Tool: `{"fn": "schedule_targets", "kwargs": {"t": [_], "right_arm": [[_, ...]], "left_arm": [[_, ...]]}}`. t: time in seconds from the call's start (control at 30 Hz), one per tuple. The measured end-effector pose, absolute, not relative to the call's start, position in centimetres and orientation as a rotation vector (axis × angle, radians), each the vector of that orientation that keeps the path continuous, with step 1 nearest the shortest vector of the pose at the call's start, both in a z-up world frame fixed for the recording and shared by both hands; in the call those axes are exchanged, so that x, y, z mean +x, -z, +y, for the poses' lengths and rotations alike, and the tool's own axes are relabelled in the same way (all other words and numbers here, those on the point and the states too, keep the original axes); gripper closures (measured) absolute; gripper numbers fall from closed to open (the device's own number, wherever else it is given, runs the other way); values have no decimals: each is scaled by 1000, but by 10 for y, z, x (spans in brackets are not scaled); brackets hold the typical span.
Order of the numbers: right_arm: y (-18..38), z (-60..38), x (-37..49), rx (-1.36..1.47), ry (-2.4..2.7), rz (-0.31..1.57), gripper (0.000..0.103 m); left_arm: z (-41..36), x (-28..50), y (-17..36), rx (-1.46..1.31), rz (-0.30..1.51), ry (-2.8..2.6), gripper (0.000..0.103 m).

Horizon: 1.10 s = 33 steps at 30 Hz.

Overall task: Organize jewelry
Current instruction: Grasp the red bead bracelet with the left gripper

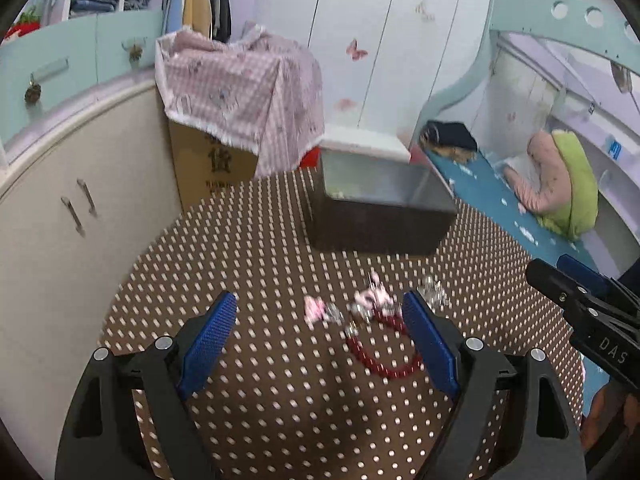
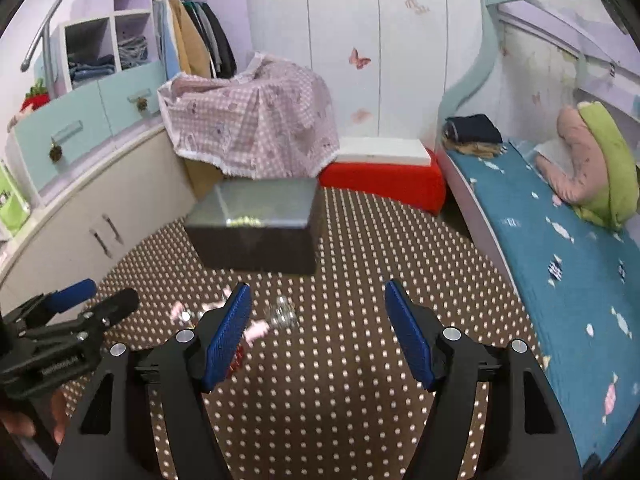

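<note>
Jewelry (image 1: 372,320) loose on dotted table (image 1: 280,400), outside open grey box (image 1: 380,200).

Red bead bracelet (image 1: 384,360); brown white-dotted tablecloth (image 1: 280,380); dark grey box (image 1: 380,216); pink checked cloth (image 1: 240,92); blue jaw pads.

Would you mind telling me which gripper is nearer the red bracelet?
Left. The left gripper hangs over the red bracelet; the right gripper is off to its right.
</note>
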State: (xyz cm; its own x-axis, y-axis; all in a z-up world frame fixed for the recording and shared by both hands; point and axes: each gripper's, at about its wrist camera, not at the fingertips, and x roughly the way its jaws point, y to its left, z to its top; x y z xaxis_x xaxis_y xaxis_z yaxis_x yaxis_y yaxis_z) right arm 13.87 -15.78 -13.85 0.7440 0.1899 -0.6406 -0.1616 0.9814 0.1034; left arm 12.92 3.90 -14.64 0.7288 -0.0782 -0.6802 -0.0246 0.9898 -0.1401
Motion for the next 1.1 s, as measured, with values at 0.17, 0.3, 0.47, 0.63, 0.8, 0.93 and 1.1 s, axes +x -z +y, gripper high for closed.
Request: {"fn": "schedule_targets", "kwargs": {"t": [0.17, 0.3, 0.47, 0.63, 0.8, 0.93, 1.1], "right_arm": [[161, -159, 138, 54, -188, 748, 36], [170, -158, 138, 56, -190, 766, 36], [177, -160, 140, 62, -199, 782, 36], [181, -156, 143, 64, -208, 793, 36], [188, -146, 147, 59, -226, 818, 36], [194, -134, 149, 50, -247, 836, 36], [199, -122, 153, 42, -273, 861, 36]], "left_arm": [[23, 132, 166, -113, 799, 35, 21], [15, 138, 181, -81, 834, 19, 21], [16, 147, 192, -56, 854, -13, 22], [17, 155, 204, -20, 895, -6, 49], [21, 156, 202, 33, 888, 8, 87], [35, 156, 199, -23, 901, 53, 97], [53, 146, 178, -120, 856, 140, 97]]}}
